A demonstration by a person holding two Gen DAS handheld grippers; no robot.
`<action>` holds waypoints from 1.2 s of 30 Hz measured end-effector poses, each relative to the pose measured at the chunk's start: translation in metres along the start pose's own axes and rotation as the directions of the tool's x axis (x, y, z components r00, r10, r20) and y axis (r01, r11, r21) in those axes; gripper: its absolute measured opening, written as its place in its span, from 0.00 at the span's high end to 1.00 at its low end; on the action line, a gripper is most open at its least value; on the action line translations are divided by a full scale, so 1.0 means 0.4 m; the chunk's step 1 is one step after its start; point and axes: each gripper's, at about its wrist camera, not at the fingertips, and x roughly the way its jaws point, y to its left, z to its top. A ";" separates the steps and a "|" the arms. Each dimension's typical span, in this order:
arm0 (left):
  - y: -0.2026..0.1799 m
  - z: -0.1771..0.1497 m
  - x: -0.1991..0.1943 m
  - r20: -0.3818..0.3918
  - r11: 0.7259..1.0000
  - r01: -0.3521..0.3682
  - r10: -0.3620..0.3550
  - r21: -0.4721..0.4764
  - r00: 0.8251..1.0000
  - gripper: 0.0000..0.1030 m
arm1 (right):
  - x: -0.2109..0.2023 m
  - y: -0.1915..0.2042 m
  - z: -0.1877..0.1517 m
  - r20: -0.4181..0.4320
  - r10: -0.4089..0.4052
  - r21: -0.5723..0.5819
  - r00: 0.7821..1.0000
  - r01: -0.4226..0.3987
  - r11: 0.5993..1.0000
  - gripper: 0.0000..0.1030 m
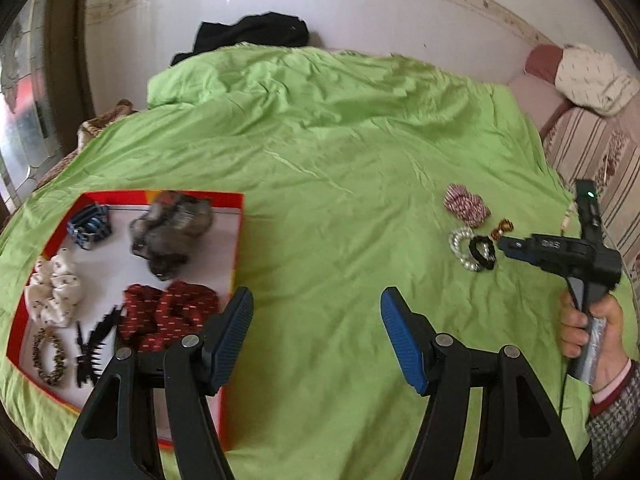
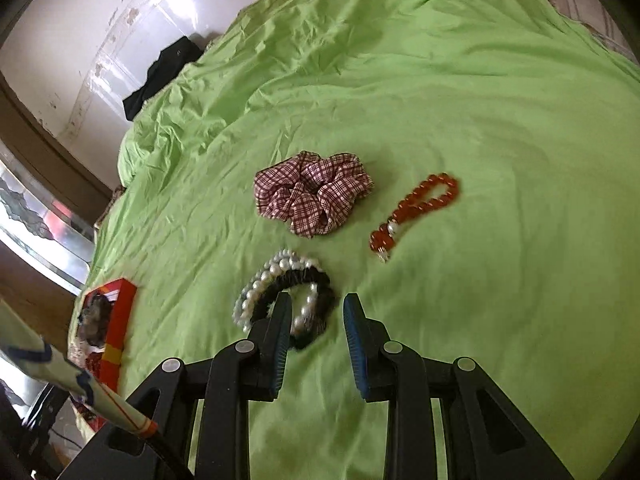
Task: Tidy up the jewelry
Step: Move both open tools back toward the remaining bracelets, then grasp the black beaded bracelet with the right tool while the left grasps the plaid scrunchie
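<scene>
My left gripper [image 1: 317,300] hangs open over the green sheet [image 1: 340,160] with nothing between its pads. Left of it lies a red-rimmed tray [image 1: 160,194] holding several scrunchies, a black claw clip [image 1: 94,344] and a leopard hair tie [image 1: 50,356]. My right gripper [image 2: 318,308] is open just above a black pearl scrunchie [image 2: 308,280], which overlaps a pearl bracelet [image 2: 256,284]; its pads are not pressing on either. Beyond them lie a plaid scrunchie [image 2: 312,192] and a red bead bracelet [image 2: 416,208]. The left wrist view shows the right gripper [image 1: 502,246] from the side.
A black garment [image 1: 256,34] lies at the bed's far edge by the wall. A patterned pillow [image 1: 592,76] and striped bedding [image 1: 592,160] are at the right. A hand [image 1: 588,332] holds the right gripper's handle. A white wrapped rod [image 2: 60,372] crosses the lower left.
</scene>
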 end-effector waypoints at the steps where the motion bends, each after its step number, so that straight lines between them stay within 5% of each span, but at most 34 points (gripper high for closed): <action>1: -0.003 0.001 0.006 -0.004 1.000 0.001 -0.001 0.002 1.000 0.37 | 0.016 0.001 -0.001 -0.009 -0.012 -0.009 1.000 0.012 1.000 0.72; 4: -0.019 0.010 0.023 -0.016 1.000 0.000 0.001 0.012 1.000 0.37 | 0.043 -0.001 -0.004 -0.020 -0.014 -0.024 1.000 0.014 1.000 0.76; 5: -0.025 0.016 0.029 -0.019 1.000 0.003 -0.003 0.011 1.000 0.37 | 0.043 -0.001 -0.003 -0.020 -0.004 -0.025 1.000 0.004 1.000 0.90; 6: -0.030 0.022 0.035 -0.024 1.000 0.009 -0.008 0.008 1.000 0.37 | 0.043 -0.001 0.000 -0.028 0.014 -0.021 0.999 -0.015 1.000 0.92; 10: -0.060 0.057 0.055 -0.043 0.999 0.042 -0.042 -0.001 0.998 0.37 | -0.004 -0.007 0.007 -0.002 0.029 0.007 1.000 -0.029 1.000 0.93; 16: -0.145 0.141 0.128 -0.082 0.995 0.098 -0.096 0.017 0.992 0.37 | -0.071 -0.040 0.004 0.022 -0.113 -0.011 0.993 0.113 0.994 0.93; 22: -0.263 0.220 0.274 -0.138 0.987 0.153 -0.146 0.042 0.980 0.36 | -0.082 -0.119 -0.004 -0.019 -0.101 0.054 0.995 0.102 0.993 0.90; 27: -0.350 0.260 0.411 -0.192 0.979 0.199 -0.188 0.040 0.963 0.36 | -0.069 -0.150 -0.002 -0.034 -0.036 0.099 0.999 0.039 0.994 0.75; 36: -0.455 0.280 0.593 -0.291 0.964 0.263 -0.241 0.040 0.926 0.36 | -0.042 -0.124 -0.003 -0.043 -0.057 0.027 0.997 0.058 0.998 0.70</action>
